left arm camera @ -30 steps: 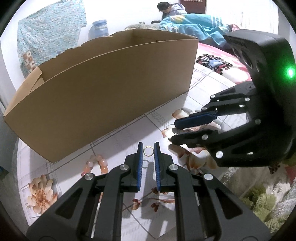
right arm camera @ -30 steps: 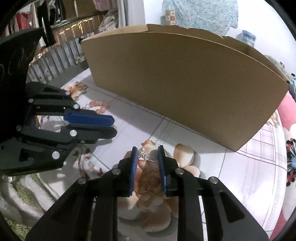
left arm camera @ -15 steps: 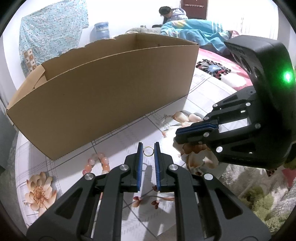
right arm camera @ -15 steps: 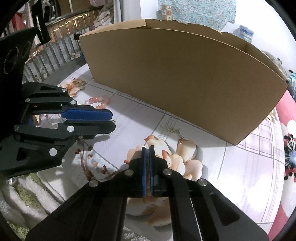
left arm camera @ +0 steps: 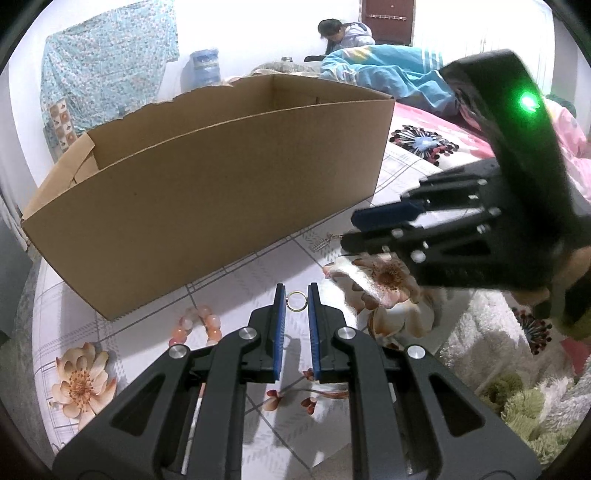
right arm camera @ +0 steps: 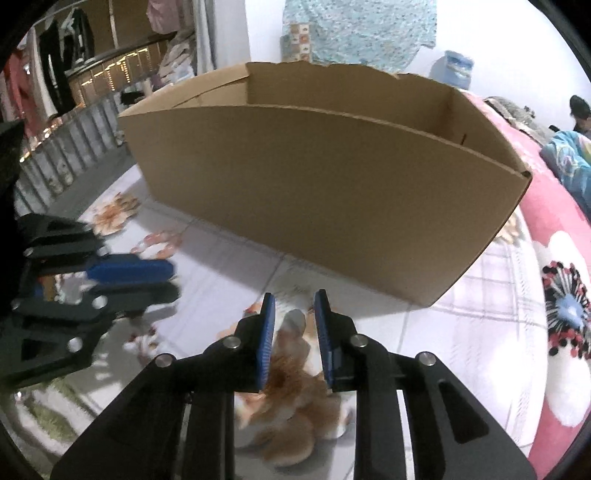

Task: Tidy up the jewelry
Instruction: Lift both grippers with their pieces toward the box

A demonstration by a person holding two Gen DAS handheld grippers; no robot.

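Observation:
My left gripper [left arm camera: 295,295] is shut on a small gold ring [left arm camera: 296,301], held between its blue pads above the floral cloth. My right gripper [right arm camera: 294,304] is open and empty, raised above the flower print; it also shows in the left wrist view [left arm camera: 354,230] at the right. A thin chain [left arm camera: 325,242] lies on the cloth under the right gripper's tips. A pink bead bracelet [left arm camera: 197,326] lies on the cloth left of my left gripper; it also shows blurred in the right wrist view [right arm camera: 159,242]. The open cardboard box [left arm camera: 207,192] stands just behind both grippers.
The box [right arm camera: 325,199] fills the middle of both views. A fluffy green-white towel [left arm camera: 517,380] lies at the front right. A pink floral bedspread [right arm camera: 561,295] lies to the right. A person [left arm camera: 340,31] sits far behind.
My right gripper closed over the chain on the cloth, then opened again and rose without it. My left gripper stayed shut on the ring and lifted slightly.

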